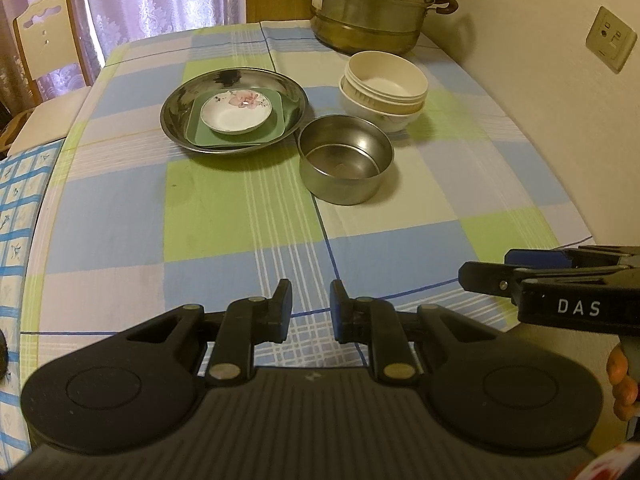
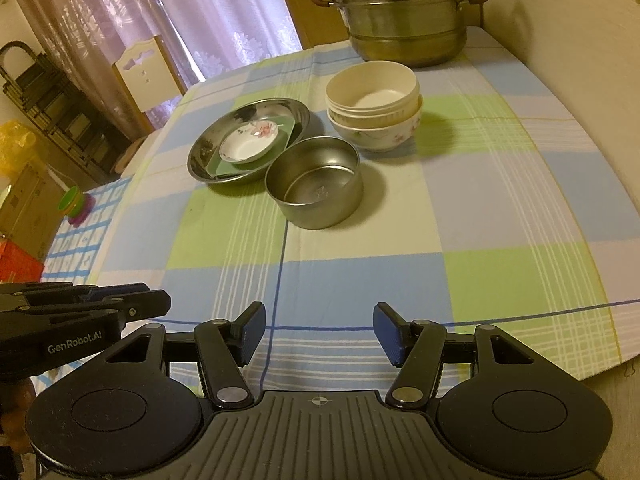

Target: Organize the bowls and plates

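While both hover near table edge | left claw (image 1: 311, 307) narrow gap, empty | right claw (image 2: 319, 333) wide, empty

The wide plate (image 1: 234, 116) and the near bowl (image 1: 346, 164) look like dull-shiny steel. The small floral dish (image 1: 236, 114) is glossy ceramic. A matt checked cloth (image 1: 240, 220) covers the bench. Far steamer pot (image 1: 372, 4): brushed metal.

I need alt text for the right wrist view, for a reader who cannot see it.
An open right hand-held gripper faces a checked tablecloth holding a round steel bowl, a wide steel dish containing a green square plate and small flowered saucer, and stacked cream bowls.
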{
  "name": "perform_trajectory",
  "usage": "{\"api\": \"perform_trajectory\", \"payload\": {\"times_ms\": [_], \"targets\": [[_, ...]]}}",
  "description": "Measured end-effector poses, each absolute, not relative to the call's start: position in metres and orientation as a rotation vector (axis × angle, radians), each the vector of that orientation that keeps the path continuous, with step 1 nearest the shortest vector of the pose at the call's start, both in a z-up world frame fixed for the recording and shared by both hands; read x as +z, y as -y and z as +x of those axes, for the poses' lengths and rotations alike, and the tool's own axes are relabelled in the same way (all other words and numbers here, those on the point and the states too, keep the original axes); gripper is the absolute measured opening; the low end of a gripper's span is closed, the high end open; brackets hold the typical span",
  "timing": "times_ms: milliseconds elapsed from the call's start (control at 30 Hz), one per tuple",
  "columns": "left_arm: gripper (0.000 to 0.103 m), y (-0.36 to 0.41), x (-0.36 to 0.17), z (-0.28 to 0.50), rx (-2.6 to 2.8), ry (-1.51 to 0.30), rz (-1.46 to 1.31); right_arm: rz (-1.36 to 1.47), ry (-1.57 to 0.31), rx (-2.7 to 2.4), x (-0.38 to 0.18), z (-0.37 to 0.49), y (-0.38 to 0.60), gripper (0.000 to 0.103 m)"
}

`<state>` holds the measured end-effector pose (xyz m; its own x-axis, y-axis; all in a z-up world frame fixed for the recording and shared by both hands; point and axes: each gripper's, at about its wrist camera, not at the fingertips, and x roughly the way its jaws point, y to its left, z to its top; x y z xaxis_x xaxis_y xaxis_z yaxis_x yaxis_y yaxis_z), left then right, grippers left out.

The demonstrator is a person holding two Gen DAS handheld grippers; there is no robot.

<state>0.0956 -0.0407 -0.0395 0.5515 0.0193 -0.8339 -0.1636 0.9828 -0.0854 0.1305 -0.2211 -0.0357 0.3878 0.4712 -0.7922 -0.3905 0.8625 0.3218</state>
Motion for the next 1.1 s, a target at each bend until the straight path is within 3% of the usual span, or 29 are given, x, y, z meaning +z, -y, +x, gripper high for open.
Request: {"api": "perform_trajectory", "payload": {"times_ms": [1100], "targets": [[0.018, 0.018, -0.048, 0.127, 0.094, -0.991, -0.162, 0.103, -1.042, 0.555, -0.042, 0.158, 0.203, 0.060]]}}
